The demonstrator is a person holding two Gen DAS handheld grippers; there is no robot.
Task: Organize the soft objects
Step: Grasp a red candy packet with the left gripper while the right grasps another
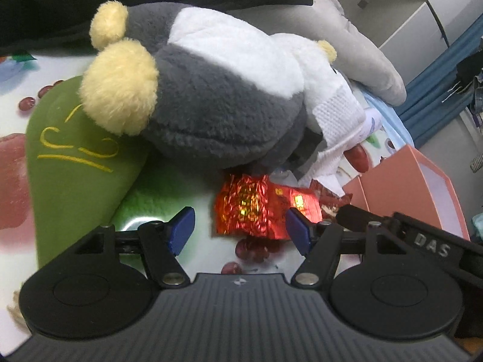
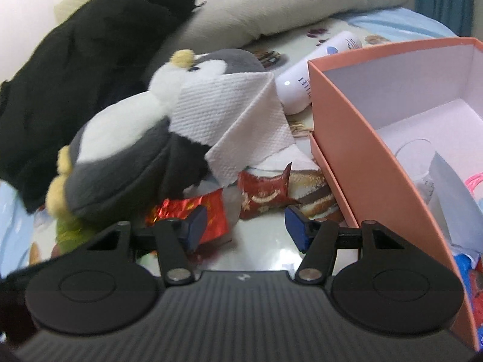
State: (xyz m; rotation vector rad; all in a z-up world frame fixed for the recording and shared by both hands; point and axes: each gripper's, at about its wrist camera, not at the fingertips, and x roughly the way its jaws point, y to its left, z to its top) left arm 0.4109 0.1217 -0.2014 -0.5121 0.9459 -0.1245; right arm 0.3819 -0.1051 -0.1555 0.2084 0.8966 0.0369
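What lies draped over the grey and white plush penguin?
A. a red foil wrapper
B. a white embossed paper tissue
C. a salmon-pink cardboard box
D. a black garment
B: the white embossed paper tissue covers part of the grey and white plush penguin.

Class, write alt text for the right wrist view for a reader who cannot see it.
An open hand-held gripper points at a toppled penguin plush draped with white tissue, red foil wrappers in front. A pink box stands open at right.
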